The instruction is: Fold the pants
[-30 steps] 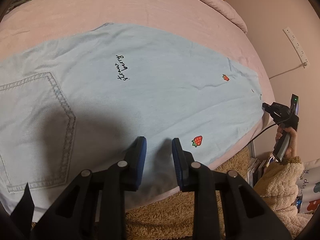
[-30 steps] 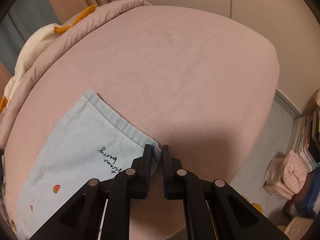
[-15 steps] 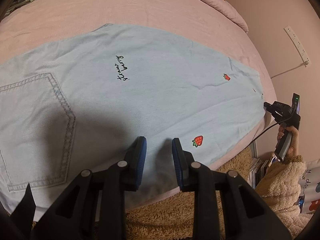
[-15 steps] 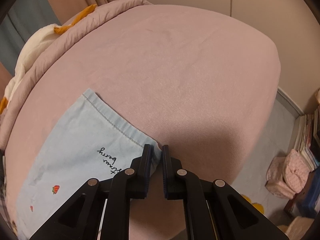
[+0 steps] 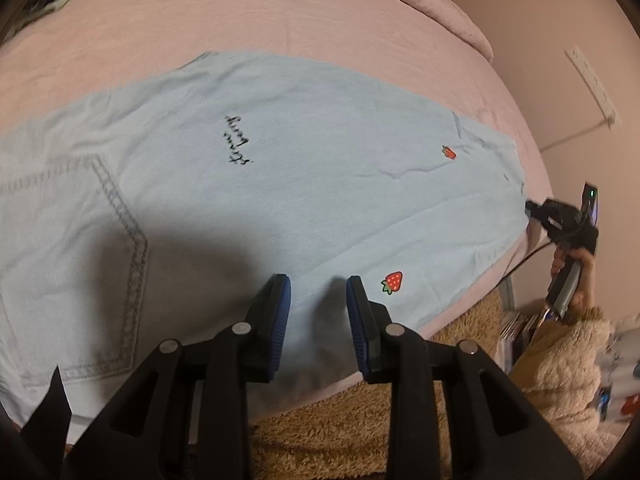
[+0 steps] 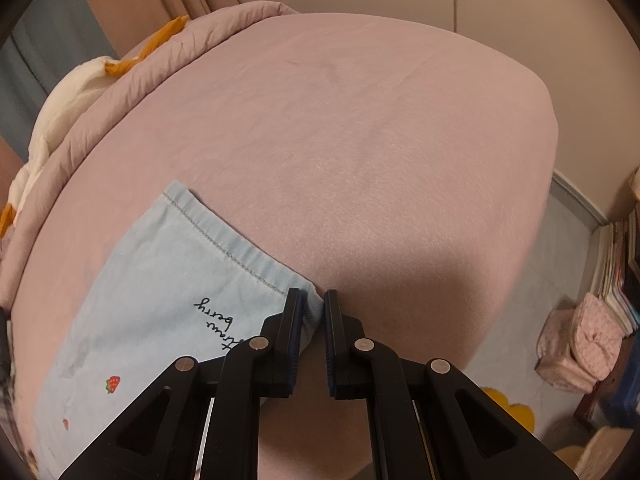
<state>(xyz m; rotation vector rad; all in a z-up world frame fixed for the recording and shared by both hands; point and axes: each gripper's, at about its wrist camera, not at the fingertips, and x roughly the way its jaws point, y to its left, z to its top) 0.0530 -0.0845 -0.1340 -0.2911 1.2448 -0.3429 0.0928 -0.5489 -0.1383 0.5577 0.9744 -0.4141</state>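
Pale blue denim pants [image 5: 320, 184] with strawberry patches and black script lie flat on the pink bed. My left gripper [image 5: 318, 284] points down over the near edge of the leg; its jaws are opening, with flat fabric showing in the gap and no pinch. My right gripper [image 6: 312, 300] is shut on the corner of the stitched hem [image 6: 224, 240]. The left wrist view shows that right gripper [image 5: 532, 206] at the far right, held in a hand, with its tips at the leg's end.
The pink sheet [image 6: 360, 140] stretches beyond the hem. A rolled quilt [image 6: 160, 60] lines the far side. A tan shaggy rug [image 5: 340, 432] lies below the bed edge. A fuzzy sleeve [image 5: 560, 356], stacked books [image 6: 616, 272] and a pink bag [image 6: 580, 352] are at the right.
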